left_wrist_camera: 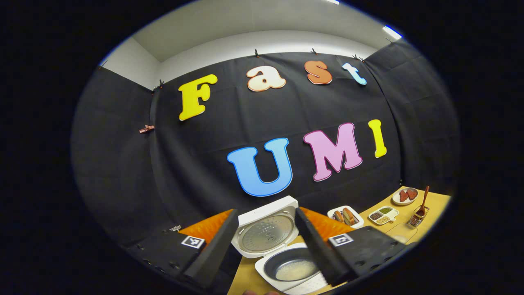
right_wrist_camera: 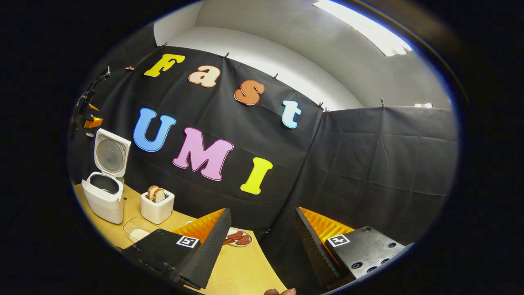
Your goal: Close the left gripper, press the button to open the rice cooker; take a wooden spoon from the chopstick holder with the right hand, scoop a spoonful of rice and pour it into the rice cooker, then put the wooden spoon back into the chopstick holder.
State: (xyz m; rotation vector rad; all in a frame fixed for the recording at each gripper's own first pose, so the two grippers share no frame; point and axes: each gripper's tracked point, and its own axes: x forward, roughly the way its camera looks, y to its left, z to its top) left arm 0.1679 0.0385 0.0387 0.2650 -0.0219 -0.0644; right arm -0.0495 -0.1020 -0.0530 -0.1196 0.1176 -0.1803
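Rice cooker (left_wrist_camera: 286,250) is open, lid (left_wrist_camera: 266,229) standing up, and I see white rice in the pot (left_wrist_camera: 294,270). Left tongs (left_wrist_camera: 266,241) are spread wide, holding nothing, hovering just above the cooker. Right tongs (right_wrist_camera: 262,241) are also wide and empty, above the counter (right_wrist_camera: 241,270) near a plate of reddish slices (right_wrist_camera: 237,237).

Wooden spoon (left_wrist_camera: 423,200) stands upright in the wire chopstick holder (left_wrist_camera: 417,219) at the far right of the counter, bowl down, beside a divided tray of grains (left_wrist_camera: 382,215). From how things lie, I judge the scoop is done and the spoon is back.

Handling: the spoon looks light and stiff, with a smooth thin handle, so it may pivot between the pads. I'd pinch the handle on the upper part above the holder rim and lift straight up. The holder looks light too and could tip if dragged sideways.
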